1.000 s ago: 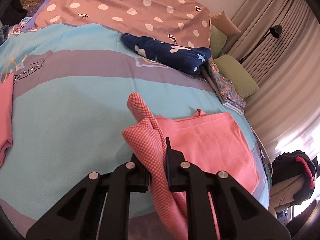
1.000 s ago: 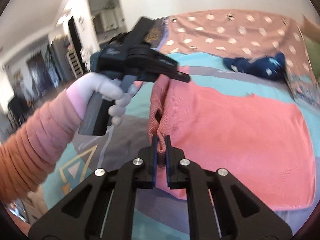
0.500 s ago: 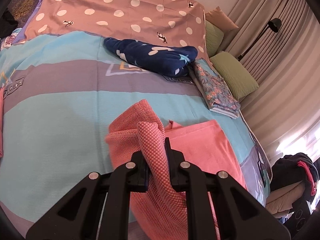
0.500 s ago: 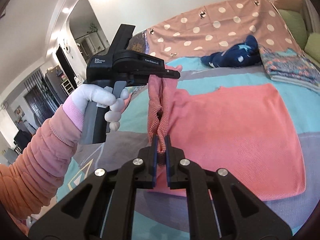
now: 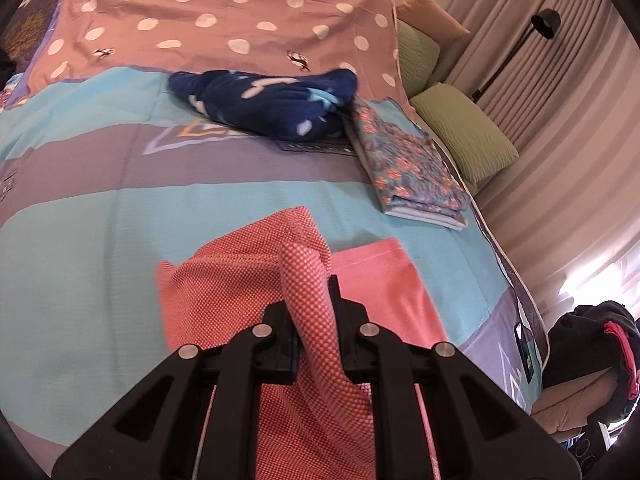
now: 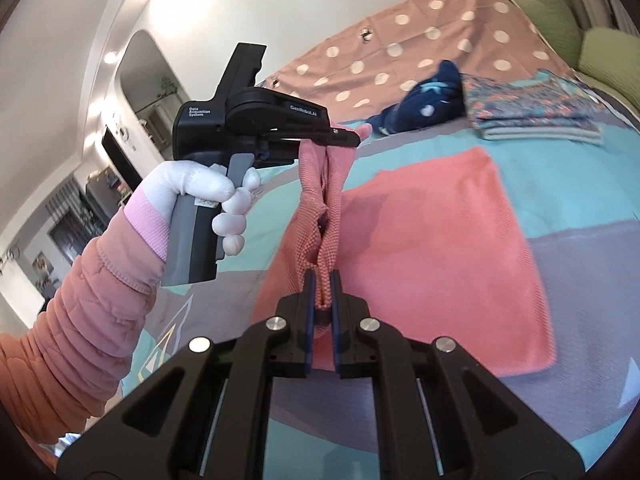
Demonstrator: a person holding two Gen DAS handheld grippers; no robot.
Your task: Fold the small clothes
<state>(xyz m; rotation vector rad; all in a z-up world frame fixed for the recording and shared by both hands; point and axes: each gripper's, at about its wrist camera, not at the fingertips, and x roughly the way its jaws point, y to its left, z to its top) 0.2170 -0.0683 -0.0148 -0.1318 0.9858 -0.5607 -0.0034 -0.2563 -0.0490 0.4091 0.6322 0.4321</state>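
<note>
Change since a second ago: both grippers had carried the lifted edge of the coral cloth [image 6: 436,240] across the bed toward the folded floral stack; more of the cloth's waffle underside had turned up over the flat part, and the navy garment and pillows sat nearer in the left wrist view.
Right gripper [image 6: 321,300]: fingers clamped together on a bunched edge of the coral cloth, nearest the camera.
Left gripper [image 5: 313,312]: fingers closed on a rolled fold of the same edge; in the right wrist view it was held by a white-gloved hand [image 6: 208,196] with a padded orange sleeve [image 6: 80,320] behind it.
Cloth edge: the raised edge hung taut between the two grippers, above the bed; the rest of the cloth lay flat on the bedspread [image 5: 80,240], its far hem straight.
Open room: bare turquoise and grey bedspread lay on the left of the cloth and beyond its far hem.
Floral stack [image 5: 412,168]: folded, beyond the cloth, near the bed's right edge, apart from the cloth.
Navy garment [image 5: 268,100]: crumpled, touching the stack's far corner.
Dotted sheet [image 5: 224,20]: spread across the bed's far end.
Pillows [image 5: 464,136]: green, at the far right edge, against the curtain [image 5: 560,120].
</note>
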